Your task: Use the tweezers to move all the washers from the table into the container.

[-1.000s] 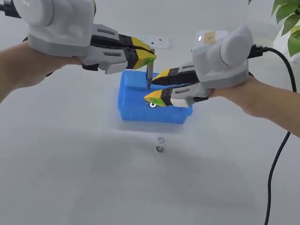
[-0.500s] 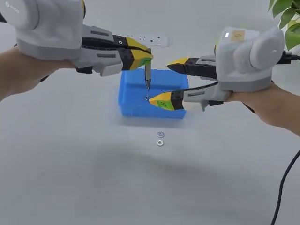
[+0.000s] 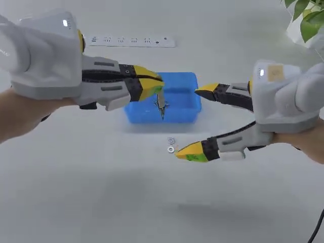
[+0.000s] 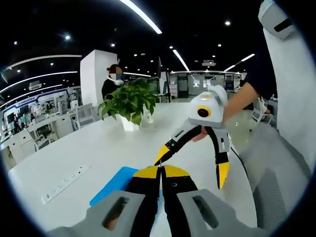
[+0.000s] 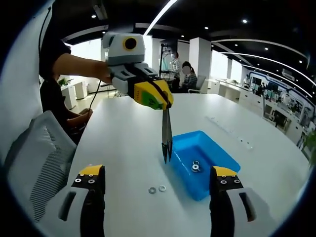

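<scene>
On the white tabletop (image 3: 76,192), just in front of the blue container (image 3: 177,116), two loose washers (image 3: 170,149) lie close together, small and a little blurred in the head view. Inside the container, the right gripper view shows other washers (image 5: 195,166), perhaps two; I cannot count them surely. The left gripper (image 3: 154,86) has its jaws pressed together on the top of the tweezers (image 3: 161,105), which hang straight down with their points above the near edge of the container. Whether the points carry a washer is too small to tell. In the left gripper view the tweezers are hidden under the jaws. The right gripper (image 3: 191,121) hangs beside the container with its jaws wide apart; its lower jaw tip is near the loose washers, not touching them.
</scene>
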A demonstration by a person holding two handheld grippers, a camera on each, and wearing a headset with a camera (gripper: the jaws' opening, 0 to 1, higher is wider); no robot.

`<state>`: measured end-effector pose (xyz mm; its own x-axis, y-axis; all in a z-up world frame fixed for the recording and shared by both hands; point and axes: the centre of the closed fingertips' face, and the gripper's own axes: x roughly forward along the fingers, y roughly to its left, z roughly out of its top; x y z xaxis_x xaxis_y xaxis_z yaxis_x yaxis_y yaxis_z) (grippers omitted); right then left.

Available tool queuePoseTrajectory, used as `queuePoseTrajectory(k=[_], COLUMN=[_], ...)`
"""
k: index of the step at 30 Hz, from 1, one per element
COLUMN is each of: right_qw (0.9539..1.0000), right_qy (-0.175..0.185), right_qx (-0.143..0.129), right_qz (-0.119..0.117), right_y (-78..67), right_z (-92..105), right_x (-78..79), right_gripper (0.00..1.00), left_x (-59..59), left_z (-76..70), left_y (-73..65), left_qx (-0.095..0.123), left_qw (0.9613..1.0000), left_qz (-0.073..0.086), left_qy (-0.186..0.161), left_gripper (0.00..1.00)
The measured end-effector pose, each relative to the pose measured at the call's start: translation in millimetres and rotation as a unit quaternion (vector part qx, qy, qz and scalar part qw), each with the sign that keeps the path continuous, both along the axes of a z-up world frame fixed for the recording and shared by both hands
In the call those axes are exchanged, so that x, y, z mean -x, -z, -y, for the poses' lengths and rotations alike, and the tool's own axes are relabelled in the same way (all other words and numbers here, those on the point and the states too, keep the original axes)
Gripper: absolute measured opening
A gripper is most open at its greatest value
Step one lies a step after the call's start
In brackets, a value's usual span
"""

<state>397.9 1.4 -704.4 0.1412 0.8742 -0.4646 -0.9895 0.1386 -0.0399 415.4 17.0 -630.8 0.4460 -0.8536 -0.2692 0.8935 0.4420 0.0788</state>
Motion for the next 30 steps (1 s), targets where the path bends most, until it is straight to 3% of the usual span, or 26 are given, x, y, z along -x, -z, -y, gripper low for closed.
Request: queuePoseTrajectory(k=[5,13,14,19,30], right_qw=[0.9999,0.9998,0.9997,0.9994,0.9981], right_qy=[-0.009,0.0,0.002,0.001,0.008], right_qx=[0.011,0.005,0.002,0.008,-0.014], right_qz=[-0.006,-0.019,-0.023,-0.035,-0.06], right_y=[6.1,11.6,12.7,24.0,27.7], right_z=[11.8,24.3,25.8,32.7,29.5], right_x=[17.6,30.6,32.9,38.3,49.7], right_gripper=[0.95,0.97,0.98,1.0,0.99], left_x=[10.3,20.6,22.4,26.7,24.3], left_z=[9.3,16.0,17.3,17.8,17.5], left_y=[7.6,24.6,25.5,36.3,48.0], left_qx=[0.0,0.012,0.013,0.002,-0.006], left_qw=[0.9999,0.9997,0.9998,0.9995,0.9994], left_qz=[-0.004,-0.016,-0.009,-0.018,-0.024], left_qy=[0.011,0.014,0.016,0.026,0.025], left_gripper=[0.04,0.04,0.04,0.04,0.04])
